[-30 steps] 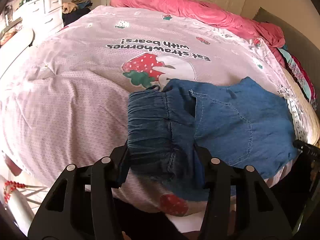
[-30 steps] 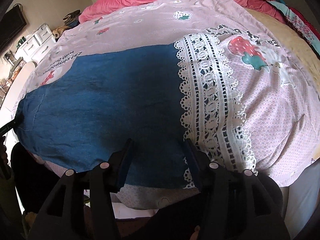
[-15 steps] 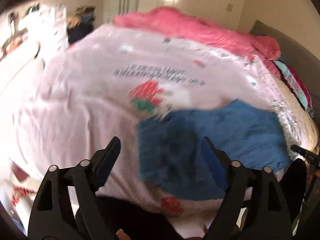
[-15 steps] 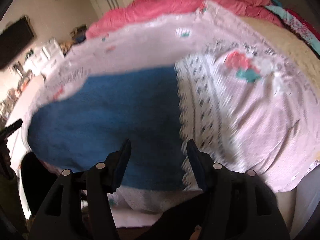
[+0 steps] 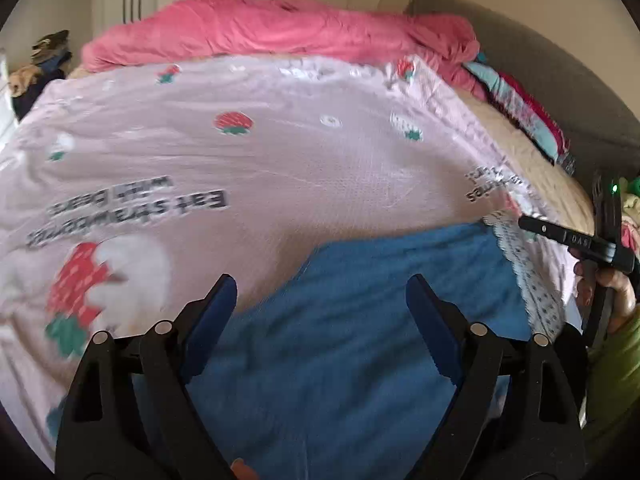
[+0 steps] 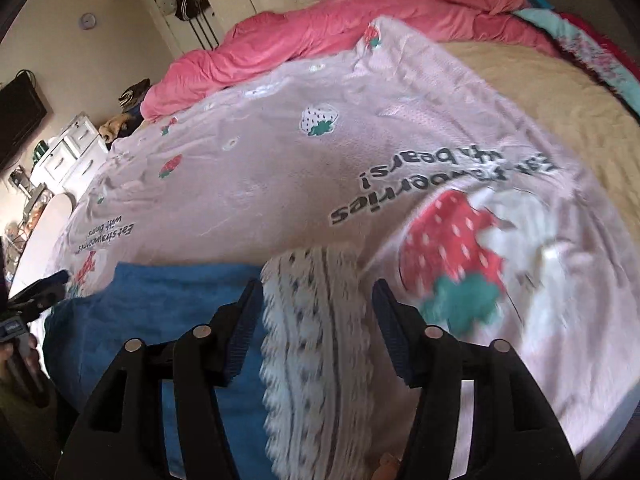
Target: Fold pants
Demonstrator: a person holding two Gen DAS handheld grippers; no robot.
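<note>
Left wrist view shows the pink blanket [image 5: 304, 160] printed upside down with "Eat strawberries with bears!", the letters smeared by motion blur ahead and to the left of the left gripper [image 5: 320, 312]. A second, smaller patch of the same print sits far ahead to the right, too blurred to read fully. In the right wrist view the slogan is larger, ahead and right of the right gripper [image 6: 316, 320], again upside down, above a big strawberry picture [image 6: 452, 240].

Only the left wrist view shows the right tool from outside, at the right edge, with a green light and faint lettering I cannot make out. Only the right wrist view shows the white drawers [image 6: 68, 152], the dark screen [image 6: 20, 120] on the wall and a round wall clock [image 6: 87, 20], all far to the left.

The blue pants [image 5: 360, 340] lie flat on the bed just ahead of and under the left gripper, whose jaws stand wide apart with nothing between them. The white lace trim [image 6: 316, 340] at the pants' end runs between the right gripper's jaws, which are spread apart and grip nothing. A pink duvet [image 5: 280, 28] is heaped at the far side.
</note>
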